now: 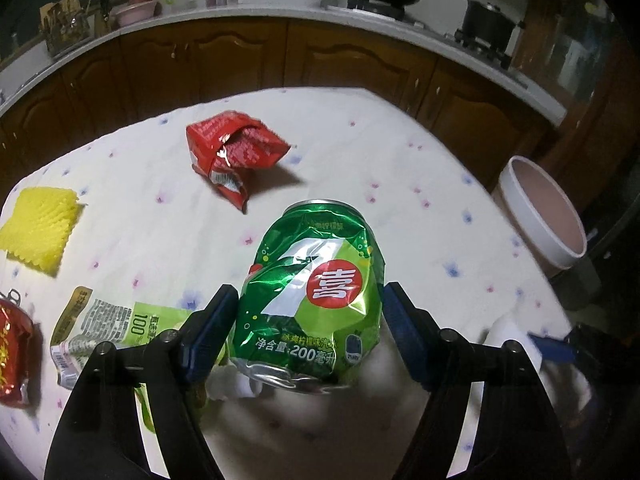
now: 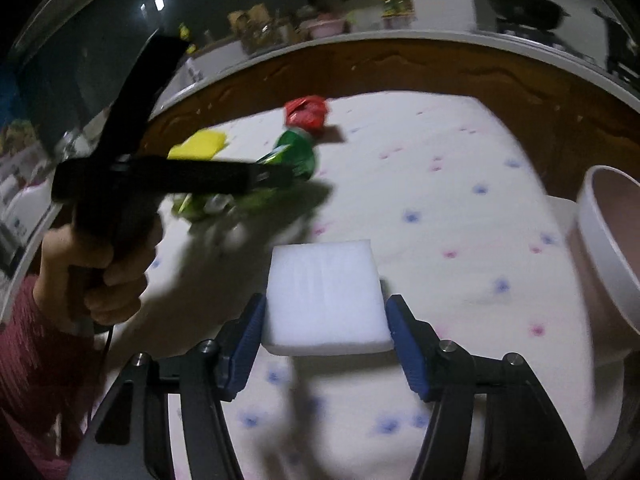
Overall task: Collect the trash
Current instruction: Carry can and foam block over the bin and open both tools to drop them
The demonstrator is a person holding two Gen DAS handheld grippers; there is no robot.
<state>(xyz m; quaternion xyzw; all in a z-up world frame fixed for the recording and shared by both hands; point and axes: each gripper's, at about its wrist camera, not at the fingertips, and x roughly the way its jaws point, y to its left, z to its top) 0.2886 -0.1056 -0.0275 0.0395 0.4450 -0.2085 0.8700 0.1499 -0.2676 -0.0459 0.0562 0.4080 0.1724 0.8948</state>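
Observation:
A crushed green soda can (image 1: 312,280) sits between the blue pads of my left gripper (image 1: 309,304), which is shut on it; both pads press its sides. The right wrist view shows that can (image 2: 298,152) held above the table, its shadow on the cloth. My right gripper (image 2: 325,320) is shut on a white foam block (image 2: 326,296), lifted off the cloth. More trash lies on the table: a red snack wrapper (image 1: 234,152), a yellow foam net (image 1: 38,232), a green-and-white label wrapper (image 1: 104,328) and a red foil piece (image 1: 12,356).
A round bin (image 1: 540,216) with a white rim stands off the table's right edge, also seen as the bin (image 2: 608,248) in the right wrist view. A white floral cloth (image 1: 380,152) covers the table. Wooden cabinets and a counter with pots run behind. A person's hand (image 2: 100,272) grips the left tool.

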